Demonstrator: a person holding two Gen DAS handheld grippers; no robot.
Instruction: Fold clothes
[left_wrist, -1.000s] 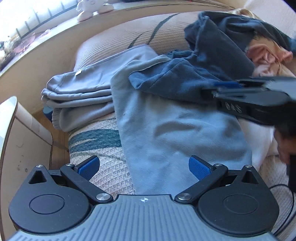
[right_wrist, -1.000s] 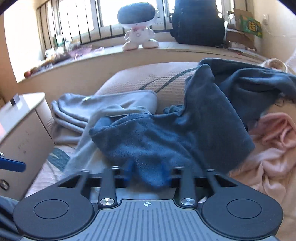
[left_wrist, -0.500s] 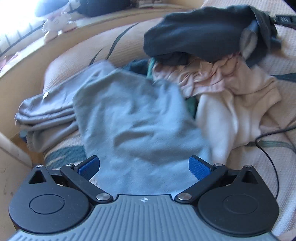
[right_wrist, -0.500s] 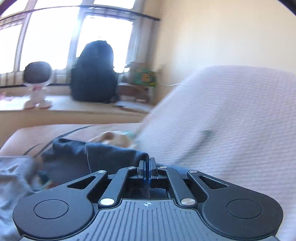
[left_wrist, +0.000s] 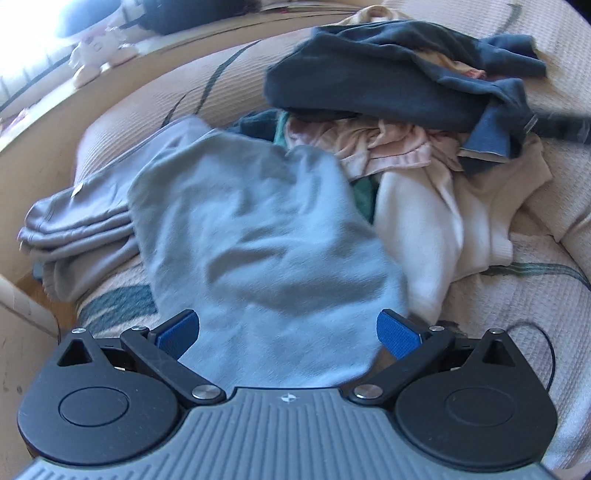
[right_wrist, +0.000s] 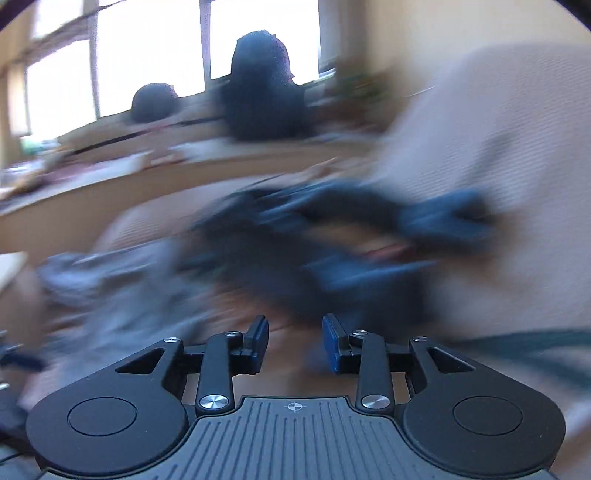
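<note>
A light blue garment (left_wrist: 258, 251) lies spread on the sofa directly ahead of my left gripper (left_wrist: 288, 332), which is open and empty with the cloth's near edge between its fingers. A folded grey garment (left_wrist: 81, 221) lies to its left. A dark navy garment (left_wrist: 388, 88) lies on a pile with pink (left_wrist: 388, 147) and cream (left_wrist: 443, 221) clothes at the right. My right gripper (right_wrist: 295, 341) is open and empty; its view is blurred, with the navy garment (right_wrist: 314, 251) ahead of it.
The sofa (left_wrist: 554, 295) has a beige textured cover with dark stripes. A thin black cable (left_wrist: 550, 354) lies at the right. A wooden sill with a plush toy (left_wrist: 99, 51) runs behind. A dark backpack (right_wrist: 262, 99) stands on the sill.
My right gripper carried the navy garment off the light blue one onto the pile at the right, then opened and let it go. My left gripper stayed open.
</note>
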